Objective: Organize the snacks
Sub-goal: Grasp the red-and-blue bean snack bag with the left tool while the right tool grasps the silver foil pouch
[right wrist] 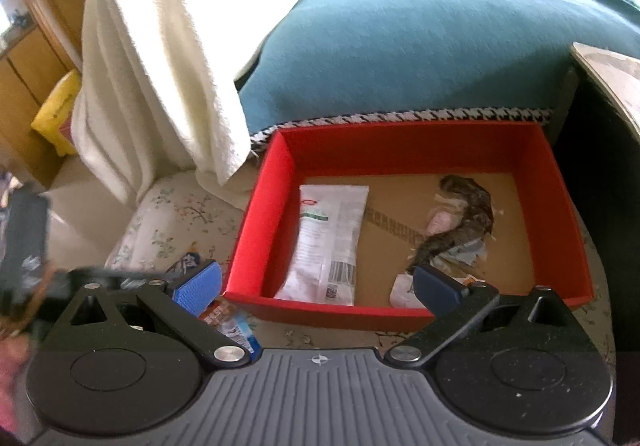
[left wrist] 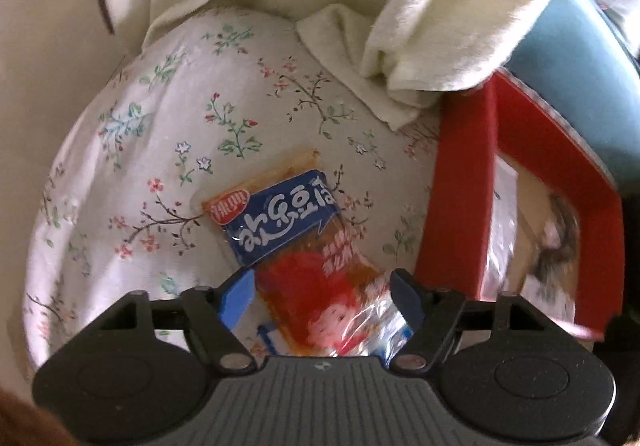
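A blue and red snack packet (left wrist: 288, 234) with Korean writing lies on the floral cloth (left wrist: 168, 118). My left gripper (left wrist: 322, 296) is open with its blue pads either side of the packet's near end. A red box (right wrist: 408, 150) sits to the right, and its corner shows in the left wrist view (left wrist: 460, 174). Inside lie a white snack packet (right wrist: 328, 238) and a dark wrapped snack (right wrist: 460, 222). My right gripper (right wrist: 316, 286) is open and empty above the box's near wall. The blue and red packet shows beside its left pad (right wrist: 228, 318).
A white towel (right wrist: 160, 54) hangs at the left behind the box, also in the left wrist view (left wrist: 440, 26). A teal blanket (right wrist: 420, 34) lies behind the box. A dark table edge (right wrist: 608, 86) is at the right. A yellow item (right wrist: 56, 110) is far left.
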Available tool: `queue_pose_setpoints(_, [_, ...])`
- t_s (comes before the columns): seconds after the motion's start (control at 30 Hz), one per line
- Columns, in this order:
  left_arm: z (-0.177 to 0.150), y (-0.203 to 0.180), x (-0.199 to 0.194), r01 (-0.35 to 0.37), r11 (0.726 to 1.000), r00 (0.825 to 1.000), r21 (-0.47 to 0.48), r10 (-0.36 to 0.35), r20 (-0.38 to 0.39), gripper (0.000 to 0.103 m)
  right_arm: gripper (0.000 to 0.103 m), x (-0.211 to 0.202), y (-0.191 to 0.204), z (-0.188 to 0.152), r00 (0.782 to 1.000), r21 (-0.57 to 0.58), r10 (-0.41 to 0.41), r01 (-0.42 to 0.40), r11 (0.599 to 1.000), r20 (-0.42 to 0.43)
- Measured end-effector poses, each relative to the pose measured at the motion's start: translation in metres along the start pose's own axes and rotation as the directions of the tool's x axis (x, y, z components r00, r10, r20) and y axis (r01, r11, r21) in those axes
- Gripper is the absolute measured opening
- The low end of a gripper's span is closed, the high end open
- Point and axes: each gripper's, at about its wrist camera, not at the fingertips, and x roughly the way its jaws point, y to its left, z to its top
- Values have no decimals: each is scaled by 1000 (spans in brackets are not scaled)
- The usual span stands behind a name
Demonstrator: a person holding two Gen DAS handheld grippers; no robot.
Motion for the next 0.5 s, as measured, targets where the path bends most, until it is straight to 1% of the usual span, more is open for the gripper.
queue_pose_setpoints(0.03, [1, -3, 3, -17, 1000, 1000, -5, 18, 9, 74, 103, -1, -1, -1, 1000, -2, 3, -3, 1000, 1])
queue_pose_setpoints(0.1, [2, -7, 8, -63, 998, 997, -20, 64, 40, 74, 103, -4, -5, -1, 1000, 4, 6, -6, 1000, 3])
queue_pose_setpoints(0.2, [5, -7, 15, -85, 996, 995, -41, 87, 58, 76, 103, -8, -11, -2, 1000, 18, 2, -2, 1000, 7])
queue_pose_setpoints(0.3, [5, -11, 18, -114, 993, 990, -15, 115, 81, 75, 103, -9, -15, -1, 1000, 21, -7, 7, 1000, 12])
queue_pose_setpoints(0.33, [3, -13, 17, -123, 992, 989, 9, 121, 85, 74, 103, -9, -15, -1, 1000, 21, -7, 7, 1000, 13])
queue_pose_setpoints(0.4, [-2, -13, 15, -130, 989, 989, 72, 124, 84, 67, 103, -9, -13, -1, 1000, 11, -7, 7, 1000, 7])
queue_pose_setpoints(0.47, [-7, -8, 11, -122, 986, 991, 112, 116, 61, 60, 103, -9, -11, -3, 1000, -7, -11, 11, 1000, -1])
queue_pose_setpoints(0.5, [-9, -3, 8, -110, 987, 993, 121, 105, 48, 58, 103, -8, -10, -4, 1000, -16, -15, 15, 1000, -10])
